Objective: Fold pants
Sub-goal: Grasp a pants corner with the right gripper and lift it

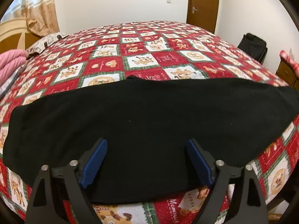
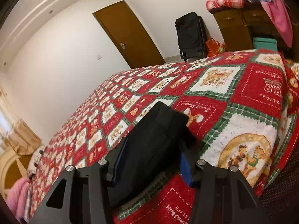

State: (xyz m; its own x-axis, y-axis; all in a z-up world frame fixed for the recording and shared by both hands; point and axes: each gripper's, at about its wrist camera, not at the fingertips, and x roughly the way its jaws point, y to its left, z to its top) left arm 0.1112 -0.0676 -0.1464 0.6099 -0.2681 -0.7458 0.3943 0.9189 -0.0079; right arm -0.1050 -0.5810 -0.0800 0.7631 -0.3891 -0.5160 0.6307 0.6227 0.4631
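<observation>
- Pants (image 1: 149, 123), black, lie flat across the near edge of my bed's red patchwork quilt (image 1: 142, 52).
- My left gripper (image 1: 147, 160) stands wide open over the cloth, its 2 blue pads (image 1: 96, 160) apart and gripping nothing.
- My right gripper (image 2: 149, 155) has a bunched end of the pants (image 2: 155, 140) between its half-closed jaws; whether the pads press it, I cannot tell.
- No container shows its contents: the black suitcase (image 2: 190, 35) is closed, the teal box (image 2: 264, 43) is partly cut off.
</observation>
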